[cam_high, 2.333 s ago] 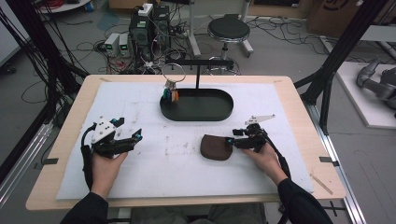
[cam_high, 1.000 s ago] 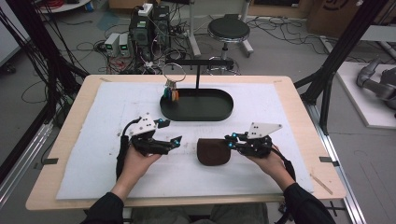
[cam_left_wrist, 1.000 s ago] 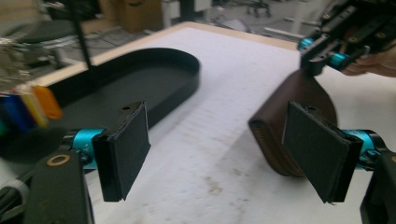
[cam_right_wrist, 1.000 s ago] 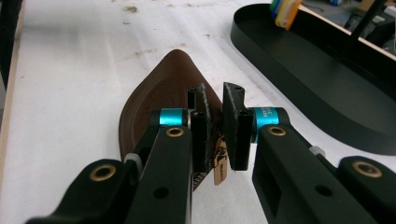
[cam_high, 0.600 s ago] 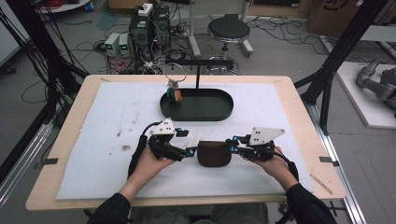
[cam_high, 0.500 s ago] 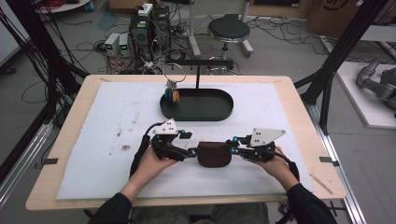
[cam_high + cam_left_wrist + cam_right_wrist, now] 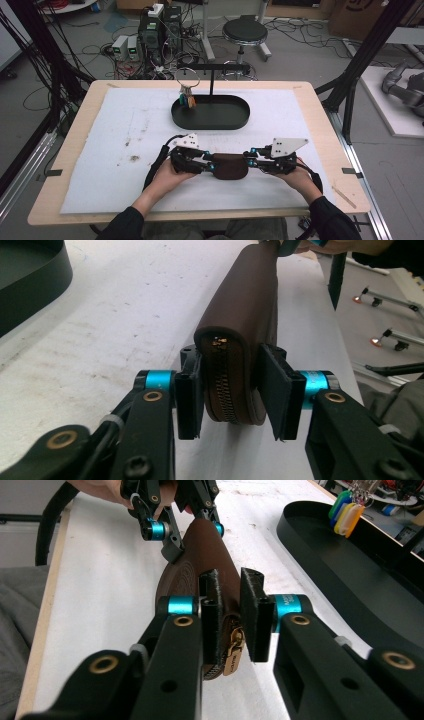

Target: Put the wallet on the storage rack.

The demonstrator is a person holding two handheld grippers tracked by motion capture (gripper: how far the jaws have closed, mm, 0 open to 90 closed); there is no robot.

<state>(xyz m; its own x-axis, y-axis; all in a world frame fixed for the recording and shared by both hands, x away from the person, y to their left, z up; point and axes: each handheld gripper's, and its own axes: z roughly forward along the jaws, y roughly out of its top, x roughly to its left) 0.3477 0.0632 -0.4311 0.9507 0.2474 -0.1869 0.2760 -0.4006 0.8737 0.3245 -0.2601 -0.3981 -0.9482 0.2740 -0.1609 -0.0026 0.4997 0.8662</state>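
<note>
Brown zip pouch sits low centre of the high view, on the white mat, standing on edge between both tools. Right gripper pinches the pouch's right end, pads pressed on the zipper end with the brass pull hanging between them. Left gripper has just been closing around the left end: in the left gripper view one pad touches the leather, the other stands just off it, so no firm grip yet. Black tray with key rack and tags sits in upper centre, well apart. Risk, as I judge it: soft leather could buckle or slip sideways if the left side clamps off-centre, and the zipper could twist
</note>
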